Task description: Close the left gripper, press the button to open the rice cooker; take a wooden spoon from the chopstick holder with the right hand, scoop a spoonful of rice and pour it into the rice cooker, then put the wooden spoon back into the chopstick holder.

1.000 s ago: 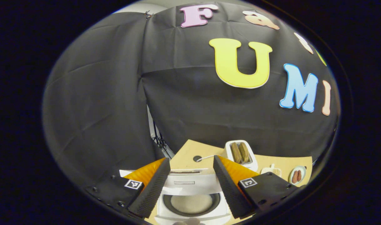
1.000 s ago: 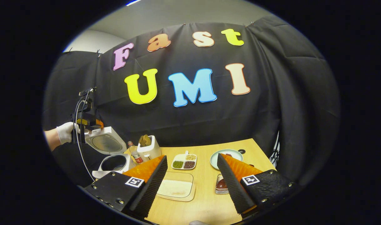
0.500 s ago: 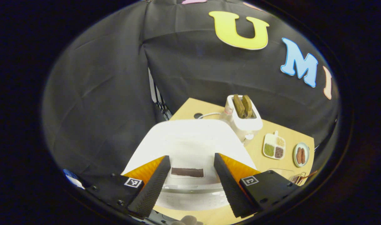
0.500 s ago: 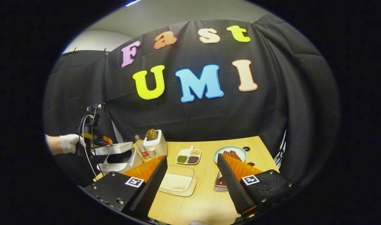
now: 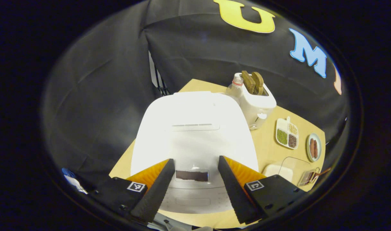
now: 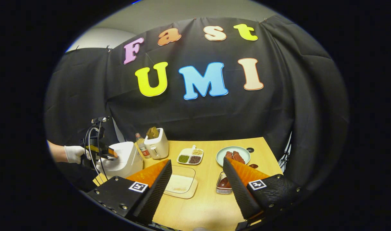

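Note:
The white rice cooker (image 5: 195, 128) stands with its lid down at the table's left end, also seen in the right gripper view (image 6: 123, 160). My left gripper (image 5: 196, 160) hovers open just over the lid's front, fingers either side of a dark window; a gloved hand (image 6: 73, 154) holds that left gripper (image 6: 100, 150). My right gripper (image 6: 197, 161) is open and holds nothing above the table's near side. Below it lies a clear tray of white rice (image 6: 181, 184). A small holder with brown utensils (image 6: 224, 187) stands to the tray's right.
A white toaster (image 6: 157, 146) with bread and a bottle (image 6: 141, 149) stand behind the cooker. A divided dish of grains (image 6: 190, 157) and a plate of sausages (image 6: 233, 155) sit farther back on the wooden table (image 6: 208, 205).
The cooker's lid swung from upright down to shut, hiding the pot. My left gripper followed it down. The right gripper stayed open and barely shifted.

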A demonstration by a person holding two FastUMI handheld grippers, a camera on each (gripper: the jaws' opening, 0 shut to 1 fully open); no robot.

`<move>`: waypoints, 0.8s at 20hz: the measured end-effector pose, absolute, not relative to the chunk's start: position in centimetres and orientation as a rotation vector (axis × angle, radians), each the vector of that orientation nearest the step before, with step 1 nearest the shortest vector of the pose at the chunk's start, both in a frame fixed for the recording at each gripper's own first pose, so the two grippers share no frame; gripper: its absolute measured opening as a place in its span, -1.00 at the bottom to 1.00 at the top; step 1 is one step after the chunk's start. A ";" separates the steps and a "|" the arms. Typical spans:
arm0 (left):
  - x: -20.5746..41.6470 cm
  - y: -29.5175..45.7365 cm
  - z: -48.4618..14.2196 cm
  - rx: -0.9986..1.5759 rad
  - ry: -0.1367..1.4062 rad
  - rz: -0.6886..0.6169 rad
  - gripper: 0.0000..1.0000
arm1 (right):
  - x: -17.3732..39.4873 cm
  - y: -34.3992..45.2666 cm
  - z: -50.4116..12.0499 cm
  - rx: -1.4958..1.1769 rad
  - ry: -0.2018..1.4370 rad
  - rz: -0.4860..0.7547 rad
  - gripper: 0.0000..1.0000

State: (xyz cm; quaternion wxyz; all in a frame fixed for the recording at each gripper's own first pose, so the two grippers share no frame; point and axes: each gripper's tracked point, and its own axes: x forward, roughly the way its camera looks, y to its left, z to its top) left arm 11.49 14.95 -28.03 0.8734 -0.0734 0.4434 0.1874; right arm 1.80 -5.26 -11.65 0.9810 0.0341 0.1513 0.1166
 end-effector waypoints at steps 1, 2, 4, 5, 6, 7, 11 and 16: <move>11.9 14.9 -28.3 -0.157 0.922 0.392 0.92 | 1.7 -4.9 -11.8 0.072 0.314 0.239 0.97; 12.5 14.9 -28.1 -0.149 0.907 0.391 0.95 | 1.8 -4.4 -11.9 0.085 0.324 0.249 0.96; 13.3 14.9 -28.1 -0.136 0.886 0.388 1.00 | 1.8 -4.0 -11.9 0.099 0.335 0.260 0.96; 13.7 15.0 -28.1 -0.133 0.879 0.388 1.00 | 1.9 -3.9 -11.7 0.096 0.333 0.261 0.96; 14.1 14.9 -27.9 -0.113 0.873 0.377 0.97 | 1.9 -3.8 -11.6 0.094 0.331 0.262 0.97; 14.3 14.9 -28.1 -0.107 0.874 0.374 1.00 | 1.9 -3.5 -11.2 0.095 0.323 0.271 0.96; 14.3 15.0 -27.9 -0.122 0.856 0.365 0.92 | 2.6 -3.8 -10.8 0.073 0.312 0.256 0.96; 14.8 12.3 -20.6 -0.022 0.636 0.285 0.93 | 3.7 -4.5 -7.4 0.073 0.222 0.208 0.96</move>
